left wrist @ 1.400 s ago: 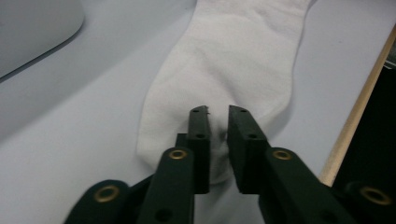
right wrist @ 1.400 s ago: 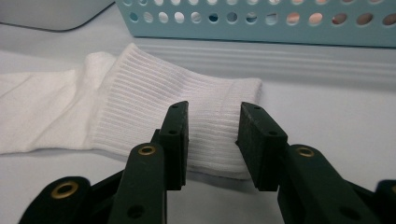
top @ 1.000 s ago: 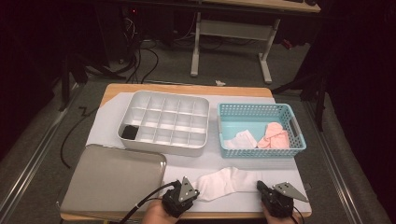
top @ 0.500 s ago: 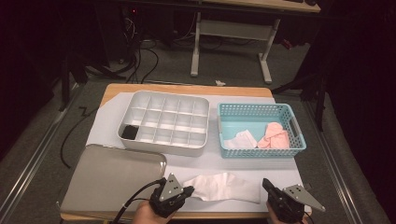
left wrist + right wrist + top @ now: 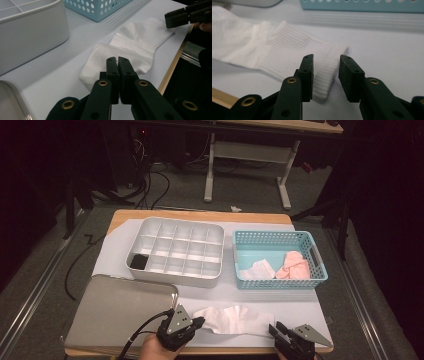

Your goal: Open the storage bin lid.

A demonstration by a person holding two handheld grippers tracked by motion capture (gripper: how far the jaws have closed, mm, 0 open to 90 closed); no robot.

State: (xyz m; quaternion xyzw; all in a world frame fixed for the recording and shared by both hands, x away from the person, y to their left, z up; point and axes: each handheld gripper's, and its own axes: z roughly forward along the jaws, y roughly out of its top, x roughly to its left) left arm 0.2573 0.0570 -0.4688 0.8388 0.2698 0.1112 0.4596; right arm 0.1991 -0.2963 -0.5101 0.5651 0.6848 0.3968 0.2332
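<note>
1. I see the white sock point(image 5: 235, 319) lying stretched out flat on the pale mat point(image 5: 300, 307), along the near edge of the table, in front of the compartment tray point(image 5: 176, 251) and the blue basket point(image 5: 278, 260).
2. My left gripper point(image 5: 117, 60) is closed on the toe end of the sock; in the left gripper view the two jaws stand almost together, with the fabric bunched up against their tips.
3. My right gripper point(image 5: 326, 65) sits at the ribbed cuff end. Its jaws have just been opening and now stand apart; the cuff's edge lies between them, and the pads do not press on it.
4. In the high view my left gripper sits beside the metal lid point(image 5: 120, 312), and my right is at the table's near edge.
5. The basket holds a white item and a pink one; one tray compartment holds something dark.
</note>
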